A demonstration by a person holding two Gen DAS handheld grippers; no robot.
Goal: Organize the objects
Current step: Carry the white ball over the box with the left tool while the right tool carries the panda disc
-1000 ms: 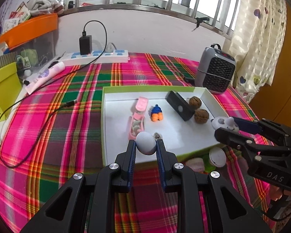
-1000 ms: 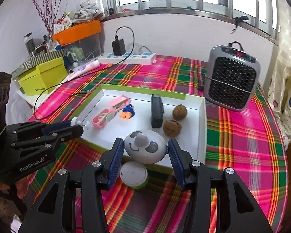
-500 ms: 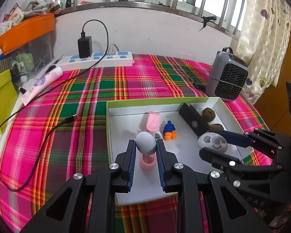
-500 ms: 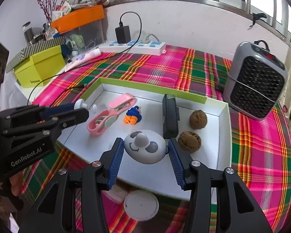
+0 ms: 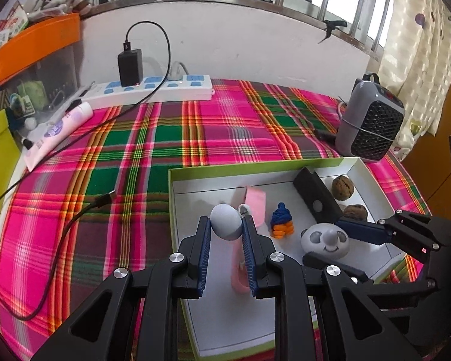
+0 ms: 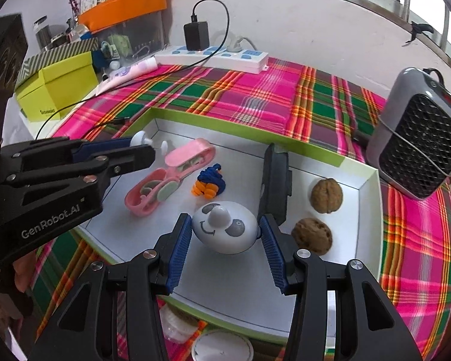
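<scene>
Both jaws clamped: left gripper (image 5: 226, 231) on grey ball (image 5: 225, 222), right gripper (image 6: 225, 234) on panda toy (image 6: 224, 231).

The tablecloth (image 5: 213, 138) is woven plaid cloth, matt. The tray (image 6: 366, 207) looks like card — smooth white inside, green-edged. The panda toy (image 6: 225, 231) is glossy smooth plastic; the small round piece (image 5: 225, 221) looks matt grey. Both walnuts (image 6: 326, 195) are rough and wrinkled. The pink case (image 6: 168, 177) is shiny plastic. The knotted toy (image 6: 209, 183) looks like cord. The right gripper (image 6: 225, 249) is matt black plastic with ribbed blue pads (image 6: 180, 252) — silvery screw heads.
</scene>
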